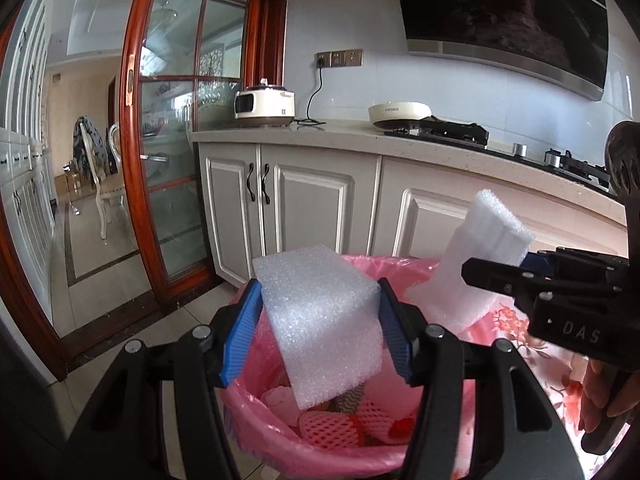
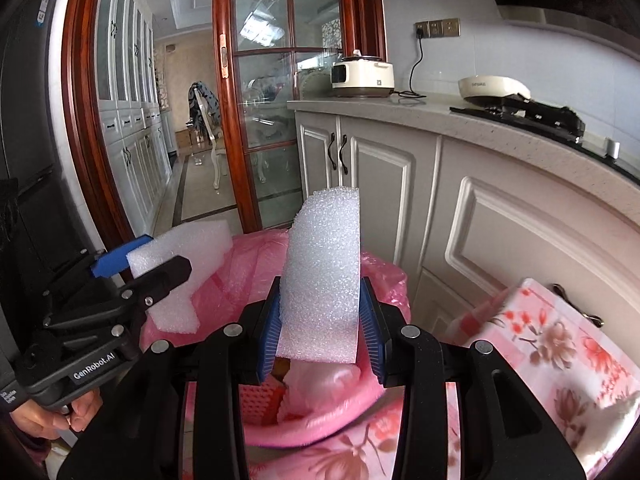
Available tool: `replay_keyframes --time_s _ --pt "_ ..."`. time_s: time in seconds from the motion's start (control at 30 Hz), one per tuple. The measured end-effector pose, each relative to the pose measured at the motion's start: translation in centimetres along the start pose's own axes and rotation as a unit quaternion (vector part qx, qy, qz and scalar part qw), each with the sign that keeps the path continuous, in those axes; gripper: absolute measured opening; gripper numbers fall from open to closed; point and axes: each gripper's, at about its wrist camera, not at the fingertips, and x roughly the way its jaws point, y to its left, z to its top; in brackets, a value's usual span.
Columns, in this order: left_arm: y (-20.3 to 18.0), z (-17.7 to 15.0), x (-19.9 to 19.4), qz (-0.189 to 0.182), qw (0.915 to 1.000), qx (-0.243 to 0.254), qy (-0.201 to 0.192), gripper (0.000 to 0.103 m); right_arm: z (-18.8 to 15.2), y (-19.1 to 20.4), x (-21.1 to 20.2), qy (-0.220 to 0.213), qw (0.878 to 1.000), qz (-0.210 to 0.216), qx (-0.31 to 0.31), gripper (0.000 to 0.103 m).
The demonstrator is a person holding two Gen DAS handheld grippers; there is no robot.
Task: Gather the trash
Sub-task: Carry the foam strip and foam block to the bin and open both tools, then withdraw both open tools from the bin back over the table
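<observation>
A trash bin lined with a pink bag [image 1: 248, 412] stands on the floor in front of the cabinets, with red foam netting and other scraps inside. My left gripper [image 1: 319, 285] is shut on a thick white foam block [image 1: 320, 320], which hangs tilted over the bin's mouth. The right gripper [image 1: 500, 264] comes in from the right, shut on a narrower white foam strip [image 1: 460, 272] above the bin's far rim. In the right wrist view, my right gripper [image 2: 320, 285] clamps that foam strip [image 2: 320, 272] upright over the bin [image 2: 384, 280]. The left gripper [image 2: 140, 266] holds its foam block [image 2: 188, 248] at the left.
A floral pink cloth [image 2: 560, 352] covers something low beside the bin on the right. White cabinets [image 1: 312, 208] and a counter with a rice cooker [image 1: 264, 106] and a stove [image 1: 440, 130] run behind. A wood-framed glass sliding door [image 1: 176, 160] stands at the left. A hand [image 2: 52, 416] grips the left tool.
</observation>
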Motion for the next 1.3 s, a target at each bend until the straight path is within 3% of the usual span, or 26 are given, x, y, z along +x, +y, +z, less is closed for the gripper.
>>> replay_keyframes --time_s 0.1,0.17,0.23,0.4,0.63,0.77,1.03,1.3 --pt "0.9 -0.4 1.3 -0.002 0.9999 -0.008 0.012 0.058 0.0 -0.2 1.1 0.007 1.000 0.014 0.003 0.040" --pt "1.6 -0.6 1.9 -0.010 0.9996 -0.017 0.017 0.061 -0.1 -0.3 1.5 0.011 1.000 0.012 0.003 0.055" --pt "2.0 -0.9 2.2 -0.021 0.9992 -0.025 0.022 0.068 -0.4 -0.5 1.5 0.010 1.000 0.014 0.010 0.060" --pt "2.6 -1.2 1.6 -0.008 0.9994 -0.026 0.021 0.072 -0.9 -1.2 -0.7 -0.002 1.000 0.008 0.023 0.060" --pt "1.7 -2.1 -2.8 0.003 0.9993 -0.037 0.007 0.091 -3.0 -3.1 -6.5 -0.018 0.998 -0.010 0.054 0.060" --pt "-0.2 -3.1 -5.5 -0.004 0.9994 -0.032 0.008 0.098 -5.2 -3.6 -10.2 -0.021 0.997 -0.022 0.066 0.060" --pt "-6.7 -4.5 -9.1 -0.057 0.9981 -0.022 0.014 0.098 -10.4 -5.9 -18.4 -0.030 0.992 -0.083 0.089 0.063" --pt "-16.1 -6.8 -9.6 -0.122 0.9906 0.030 0.055 0.098 -17.1 -11.0 -25.4 -0.015 0.974 -0.168 0.148 0.067"
